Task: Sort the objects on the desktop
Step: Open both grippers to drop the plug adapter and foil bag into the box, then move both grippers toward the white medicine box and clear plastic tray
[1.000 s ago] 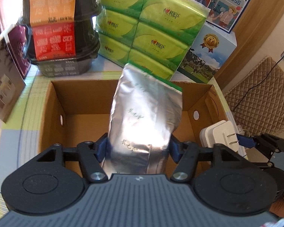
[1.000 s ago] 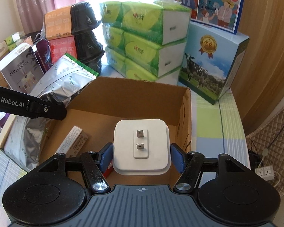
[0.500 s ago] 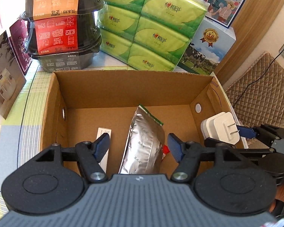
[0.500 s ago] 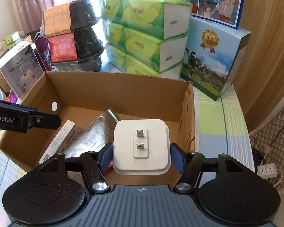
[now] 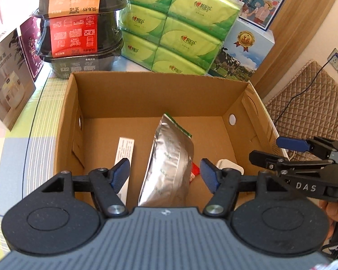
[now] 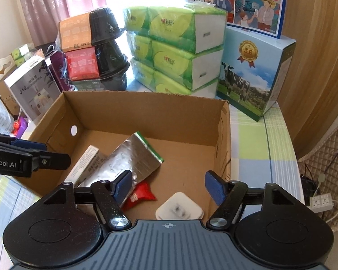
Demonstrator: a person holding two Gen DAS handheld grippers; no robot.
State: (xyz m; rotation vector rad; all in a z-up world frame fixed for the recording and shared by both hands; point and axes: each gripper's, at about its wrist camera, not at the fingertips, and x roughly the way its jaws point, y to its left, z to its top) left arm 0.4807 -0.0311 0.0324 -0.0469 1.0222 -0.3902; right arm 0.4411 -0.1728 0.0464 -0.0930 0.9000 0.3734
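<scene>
An open cardboard box [image 5: 160, 94] [image 6: 146, 110] holds a silver foil pouch [image 5: 169, 164] [image 6: 126, 159], a slim white carton [image 5: 124, 150] [image 6: 85, 164], a small red packet [image 6: 139, 195] [image 5: 194, 172] and a white plug adapter [image 6: 180, 210] [image 5: 231, 167]. My left gripper [image 5: 165, 175] hangs open above the box's near side, nothing between its fingers. My right gripper [image 6: 169, 184] is open too, over the adapter lying on the box floor; it also shows at the right of the left wrist view [image 5: 288, 150].
Behind the box stand stacked black food bowls [image 5: 78, 29], green tissue packs [image 5: 178, 29] [image 6: 175, 49] and a blue milk carton box [image 6: 254, 76]. Product boxes [image 5: 6, 76] crowd the left. A quilted chair [image 5: 308, 110] and a power strip [image 6: 322, 202] lie right.
My left gripper let go of the foil pouch, which now lies in the box. My right gripper opened and the white adapter dropped onto the box floor.
</scene>
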